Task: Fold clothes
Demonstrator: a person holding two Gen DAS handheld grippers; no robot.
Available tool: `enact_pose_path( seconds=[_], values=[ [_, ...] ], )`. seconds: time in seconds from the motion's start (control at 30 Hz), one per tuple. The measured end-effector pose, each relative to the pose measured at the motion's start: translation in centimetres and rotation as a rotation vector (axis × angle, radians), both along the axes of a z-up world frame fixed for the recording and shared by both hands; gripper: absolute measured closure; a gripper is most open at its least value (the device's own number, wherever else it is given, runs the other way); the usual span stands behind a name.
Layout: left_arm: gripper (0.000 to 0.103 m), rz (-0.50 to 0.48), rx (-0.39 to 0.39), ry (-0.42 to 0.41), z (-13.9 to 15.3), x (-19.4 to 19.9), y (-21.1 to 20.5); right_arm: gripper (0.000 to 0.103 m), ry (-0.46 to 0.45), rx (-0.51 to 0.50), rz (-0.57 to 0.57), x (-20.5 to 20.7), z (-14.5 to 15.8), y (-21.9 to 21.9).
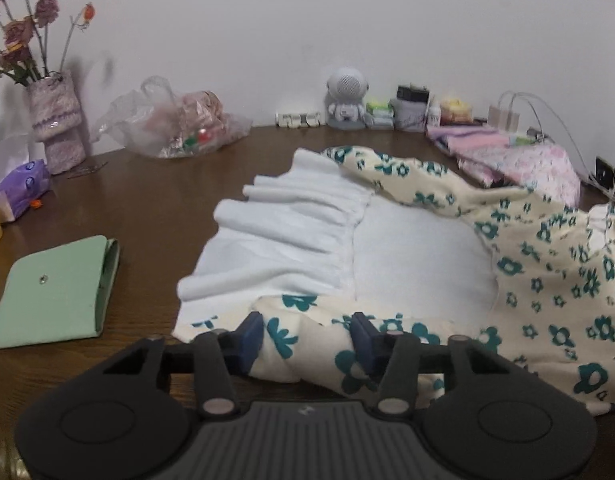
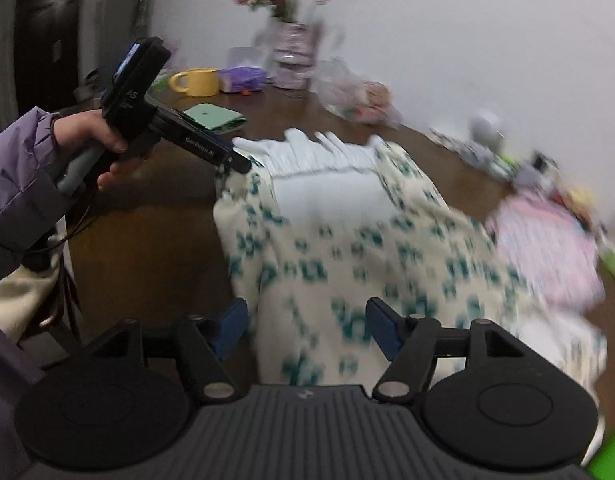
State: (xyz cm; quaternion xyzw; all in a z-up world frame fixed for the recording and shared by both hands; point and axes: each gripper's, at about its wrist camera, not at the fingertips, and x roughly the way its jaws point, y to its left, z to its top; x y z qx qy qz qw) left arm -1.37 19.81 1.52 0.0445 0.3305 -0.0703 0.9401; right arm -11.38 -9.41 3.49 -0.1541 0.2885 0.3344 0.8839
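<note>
Spreading across the middle of the brown table, the dress is what we work on: cream cloth with teal flowers, its white lining and ruffle turned up and facing us. At its far right we see a pink pile of other clothes. On the left a green pouch lies flat, well apart from the dress. Far left stands a vase of dried flowers, with a plastic bag to its right against the wall.

Our left gripper sits at the dress's near edge, its fingers partly closed with a fold of flowered cloth pinched between the blue pads. Our right gripper has its fingers spread wide over the flowered end of the dress; that view is blurred, and we cannot tell whether the pads touch the cloth.
</note>
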Motion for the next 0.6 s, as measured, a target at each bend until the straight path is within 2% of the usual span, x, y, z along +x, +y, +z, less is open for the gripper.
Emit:
enact_pose_path(
  seconds=[0.07,0.1,0.13,0.17,0.23,0.4,0.5,0.6],
  values=[
    [0.073,0.001,0.004,0.017,-0.1,0.0,-0.1,0.051,0.029,0.021,-0.042,-0.7,-1.0,-0.9],
    [0.073,0.003,0.005,0.025,-0.2,0.0,-0.1,0.072,0.043,0.017,-0.057,-0.8,-1.6,-1.1],
    [0.075,0.004,0.007,0.034,-0.2,-0.1,-0.1,0.083,0.052,0.023,-0.056,-1.0,-1.9,-1.5],
    [0.078,0.006,0.008,0.042,-0.2,-0.1,-0.1,0.083,0.059,0.035,-0.045,-1.2,-2.0,-1.9],
    [0.086,0.021,0.020,0.064,0.0,-0.7,-0.4,0.094,0.074,0.059,-0.023,-1.7,-2.3,-2.7],
    [0.088,0.078,0.060,0.099,0.5,-4.3,-2.0,0.096,0.110,0.118,0.032,-2.8,-3.1,-4.7],
    [0.088,0.126,0.035,0.098,0.6,-7.3,-2.4,0.098,0.149,0.161,0.032,-2.4,-3.1,-7.4],
    [0.087,0.174,0.005,0.092,0.7,-10.4,-2.7,0.098,0.115,0.149,0.046,-3.1,-2.5,-8.3]
  ],
)
